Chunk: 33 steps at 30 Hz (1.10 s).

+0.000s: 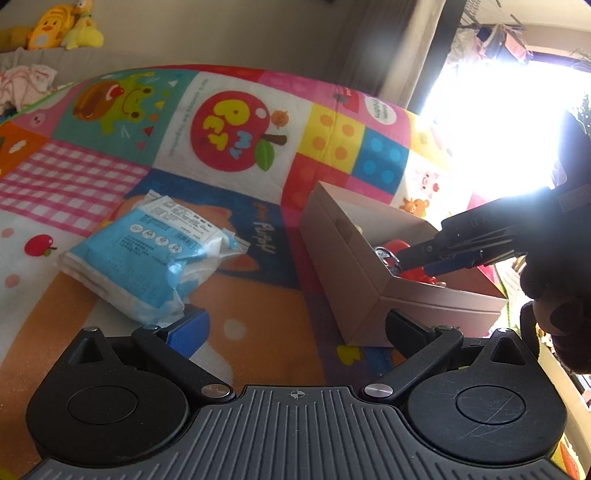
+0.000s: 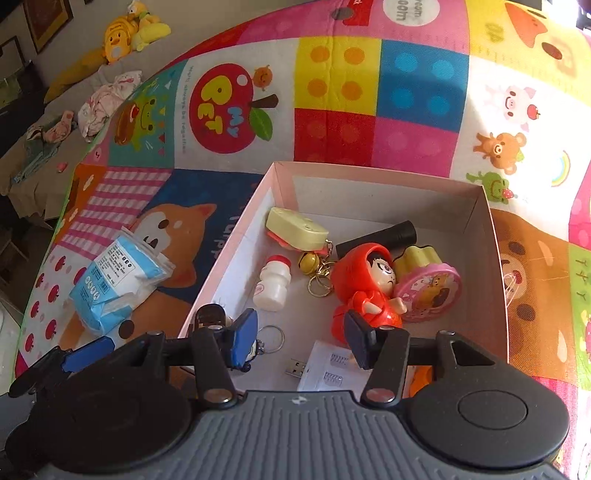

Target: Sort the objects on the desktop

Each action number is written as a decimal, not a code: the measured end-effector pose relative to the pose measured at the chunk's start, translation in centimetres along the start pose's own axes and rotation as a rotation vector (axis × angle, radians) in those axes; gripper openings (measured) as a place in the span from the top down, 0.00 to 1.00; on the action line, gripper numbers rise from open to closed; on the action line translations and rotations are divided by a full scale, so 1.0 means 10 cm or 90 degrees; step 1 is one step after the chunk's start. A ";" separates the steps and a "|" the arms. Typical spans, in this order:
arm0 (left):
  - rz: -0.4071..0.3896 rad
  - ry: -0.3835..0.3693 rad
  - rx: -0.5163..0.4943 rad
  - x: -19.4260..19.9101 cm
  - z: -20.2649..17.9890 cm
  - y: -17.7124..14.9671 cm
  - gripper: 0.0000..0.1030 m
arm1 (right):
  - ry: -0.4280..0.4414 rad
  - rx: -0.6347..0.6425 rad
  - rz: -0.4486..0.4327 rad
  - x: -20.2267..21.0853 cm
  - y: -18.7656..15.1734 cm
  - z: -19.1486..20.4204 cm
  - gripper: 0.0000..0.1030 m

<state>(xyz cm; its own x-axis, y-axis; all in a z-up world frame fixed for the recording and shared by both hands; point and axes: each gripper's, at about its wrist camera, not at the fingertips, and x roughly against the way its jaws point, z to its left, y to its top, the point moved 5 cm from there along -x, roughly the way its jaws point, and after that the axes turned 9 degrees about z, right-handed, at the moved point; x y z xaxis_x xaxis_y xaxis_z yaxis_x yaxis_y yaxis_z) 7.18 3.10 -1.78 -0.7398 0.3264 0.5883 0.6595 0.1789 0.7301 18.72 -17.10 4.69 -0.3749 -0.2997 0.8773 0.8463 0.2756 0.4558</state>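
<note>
My right gripper [image 2: 301, 338] hovers over an open cardboard box [image 2: 373, 175], jaws apart with nothing between them. In the box lie a red-hooded doll [image 2: 364, 291], a small white bottle [image 2: 273, 284], a sandwich-shaped keychain [image 2: 295, 229], a black cylinder [image 2: 380, 236], a pink and yellow pudding toy [image 2: 428, 284] and a USB plug [image 2: 295, 367]. A blue and white tissue packet [image 1: 147, 254] lies on the play mat left of the box [image 1: 351, 266]. My left gripper [image 1: 295, 328] stands wide open just short of the packet, its blue pad [image 1: 188, 328] close to the packet's near corner.
A colourful play mat [image 1: 229, 122] covers the floor. Plush toys [image 1: 62, 26] and crumpled clothes [image 1: 26, 85] lie beyond its far left edge. A gloved hand [image 1: 561, 258] holds the right gripper [image 1: 417, 258] above the box. Bright window glare fills the right side.
</note>
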 end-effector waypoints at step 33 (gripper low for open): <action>0.011 -0.007 0.013 -0.02 0.05 -0.01 0.00 | 0.068 -0.037 -0.017 0.23 -0.09 -0.06 0.55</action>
<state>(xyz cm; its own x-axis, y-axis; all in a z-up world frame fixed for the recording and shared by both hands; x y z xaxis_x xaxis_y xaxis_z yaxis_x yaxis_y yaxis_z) 7.33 3.45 -2.12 -0.7265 0.3400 0.5972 0.6753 0.1922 0.7120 17.37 -18.57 6.20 -0.3573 -0.4029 0.8426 0.8584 0.2138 0.4662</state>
